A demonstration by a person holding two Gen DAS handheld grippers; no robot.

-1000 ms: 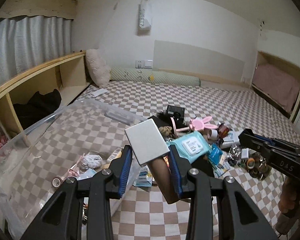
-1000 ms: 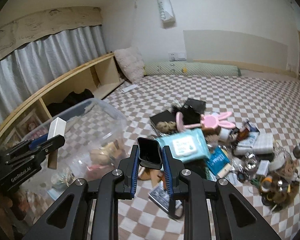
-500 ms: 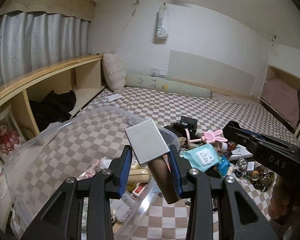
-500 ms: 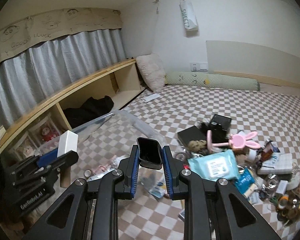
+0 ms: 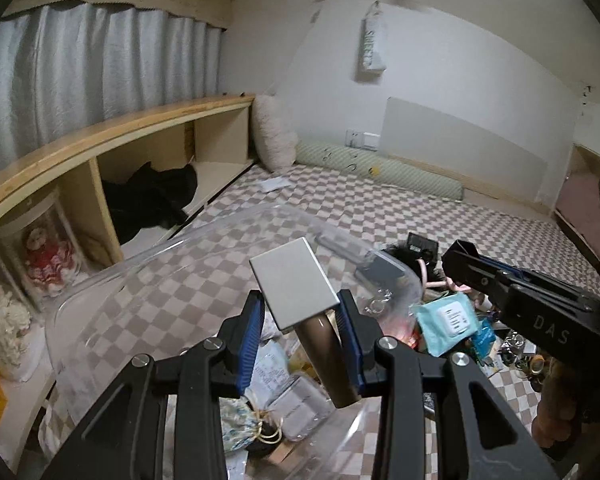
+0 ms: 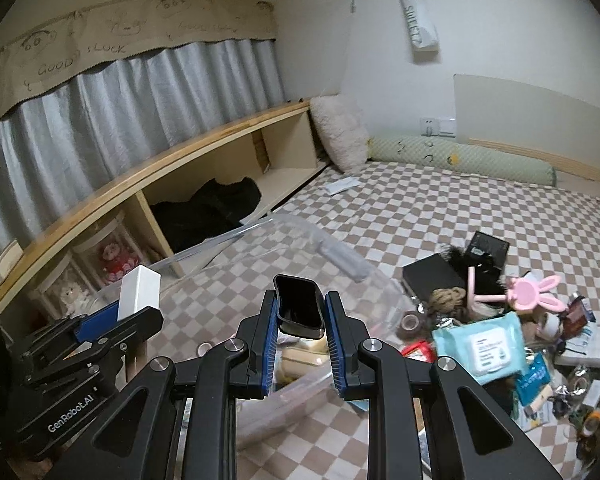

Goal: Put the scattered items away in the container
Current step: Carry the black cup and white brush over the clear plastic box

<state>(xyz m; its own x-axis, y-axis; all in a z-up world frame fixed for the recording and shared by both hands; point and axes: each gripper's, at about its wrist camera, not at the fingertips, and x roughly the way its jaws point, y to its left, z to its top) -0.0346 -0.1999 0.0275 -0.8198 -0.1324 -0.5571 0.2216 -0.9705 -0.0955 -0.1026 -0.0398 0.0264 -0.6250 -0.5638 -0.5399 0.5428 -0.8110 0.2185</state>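
Both tongs are loaded over the clear container [image 5: 148,280]. The left tongs [image 5: 300,326] are clamped on a brown bottle with a flat white square cap [image 5: 294,282], gripped on the neck just under the cap. It looks stiff and smooth, likely slippery, so the hold below that cap is sensible. The right tongs [image 6: 300,332] are pinched tight on a small black cup-like piece [image 6: 299,306], which seems light and rigid, held by its side walls. More clutter, including a teal wipes pack [image 6: 484,346], lies on the bed right of the container.
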